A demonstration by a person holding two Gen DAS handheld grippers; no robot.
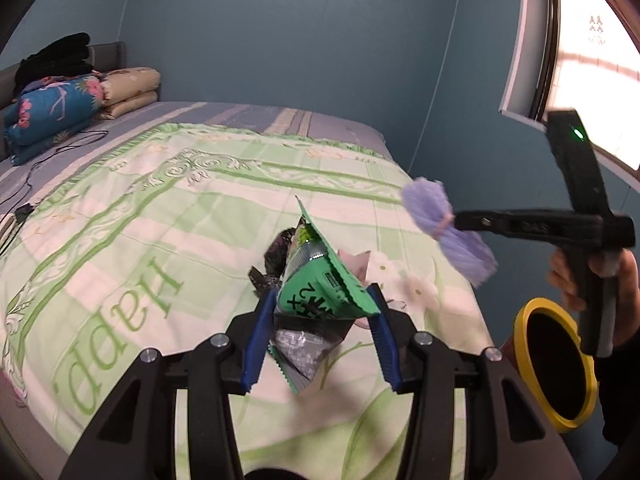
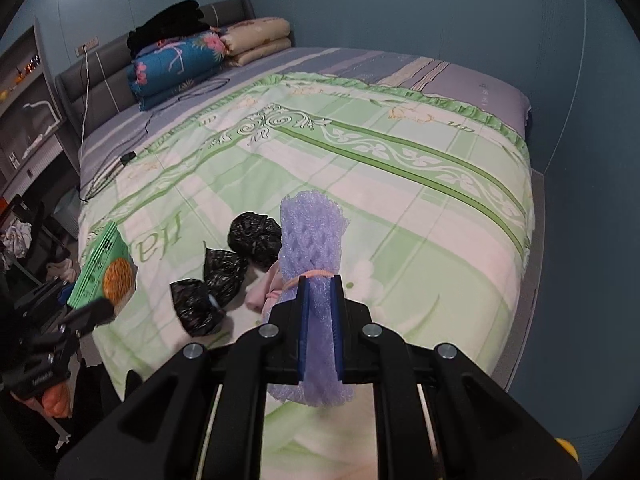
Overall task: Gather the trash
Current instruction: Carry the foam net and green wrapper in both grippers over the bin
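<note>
Left tongs (image 1: 320, 312) clamping green snack wrapper (image 1: 320, 292), right tongs (image 2: 319, 312) pinching purple foam net (image 2: 310, 240), possibly pink band-tied, above bed (image 2: 420, 208)

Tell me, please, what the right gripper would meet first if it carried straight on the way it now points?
Probably the green bedspread beyond the black bags; the right gripper, shut on the purple foam net, points down at it, though depth is hard to judge.

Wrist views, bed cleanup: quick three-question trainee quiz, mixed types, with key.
1. True or false: the right hand-held gripper is empty.
2. The left hand-held gripper holds: A) black bag B) green snack wrapper C) pink cloth
3. What still lies on the bedspread?

Key: 1. False, it clamps the purple foam net. 2. B. 3. Black plastic bags and pink cloth.
</note>
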